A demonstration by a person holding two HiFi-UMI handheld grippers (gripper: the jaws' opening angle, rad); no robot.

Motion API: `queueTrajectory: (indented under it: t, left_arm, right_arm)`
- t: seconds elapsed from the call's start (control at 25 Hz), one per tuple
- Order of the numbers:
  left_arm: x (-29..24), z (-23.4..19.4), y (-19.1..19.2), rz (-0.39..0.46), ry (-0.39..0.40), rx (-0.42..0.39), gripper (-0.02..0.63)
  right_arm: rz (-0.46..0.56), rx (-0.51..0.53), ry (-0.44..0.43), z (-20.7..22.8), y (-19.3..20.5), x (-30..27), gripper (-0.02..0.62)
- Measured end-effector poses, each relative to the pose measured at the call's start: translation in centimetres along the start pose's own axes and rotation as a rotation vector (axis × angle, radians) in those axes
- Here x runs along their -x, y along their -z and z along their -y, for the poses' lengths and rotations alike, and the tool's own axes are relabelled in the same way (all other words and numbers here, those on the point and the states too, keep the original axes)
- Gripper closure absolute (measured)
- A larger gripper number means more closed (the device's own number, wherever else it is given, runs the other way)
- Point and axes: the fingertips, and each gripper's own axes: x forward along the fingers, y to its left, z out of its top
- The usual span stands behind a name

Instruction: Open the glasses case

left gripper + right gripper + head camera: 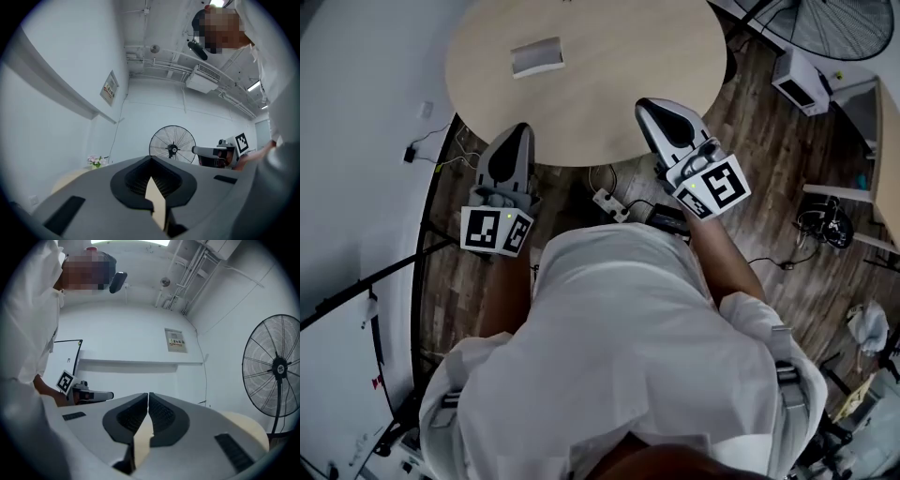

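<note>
Head view: one grey glasses case (536, 56) lies toward the far left of the round table (628, 47), long axis crosswise. It is ahead of two grippers at the table's near edge, the left gripper (521, 131) nearer than the right gripper (647, 105). Left gripper view: jaws pressed together, empty. Right gripper view: likewise closed on nothing.

My head camera looked steeply down on the tabletop (609, 84) at twelve o'clock; cameras on left tongs (522, 128) and right tongs (645, 103) tilted upward, sharing the fan (172, 145).

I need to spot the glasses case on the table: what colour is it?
Light grey. The glasses case shows best in the head view.
</note>
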Motion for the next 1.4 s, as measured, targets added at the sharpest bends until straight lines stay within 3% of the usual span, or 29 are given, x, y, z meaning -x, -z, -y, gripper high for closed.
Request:
queueTrajectory:
  t: [0.16, 0.36, 0.68, 0.92, 1.12, 1.4]
  left_arm:
    - [2.5, 5.3, 1.4, -0.014, -0.068, 0.031, 0.594]
    - [1.9, 12.6, 3.0, -0.058, -0.105, 0.032, 0.594]
    - [8.0, 22.1, 5.8, -0.101, -0.174, 0.061, 0.594]
    - [13.0, 22.8, 5.3, -0.110, -0.225, 0.059, 0.594]
    - [15.6, 21.8, 7.0, -0.133, -0.219, 0.033, 0.594]
    - [17.7, 20.2, 7.4, -0.120, -0.163, 0.065, 0.594]
  right_arm:
    - [-0.019, -0.019, -0.058, 0.1, 0.7, 5.5, 0.568]
    - [-0.027, -0.075, -0.110, 2.5, 0.8, 11.4, 0.568]
    - [-0.051, -0.156, -0.195, -0.9, 2.3, 20.3, 0.569]
    - [-0.104, -0.190, -0.231, -5.1, 3.3, 22.4, 0.571]
    - [-0.172, -0.165, -0.173, -7.3, 4.6, 21.3, 0.571]
    - [-0.196, -0.124, -0.133, -10.8, 4.7, 19.8, 0.571]
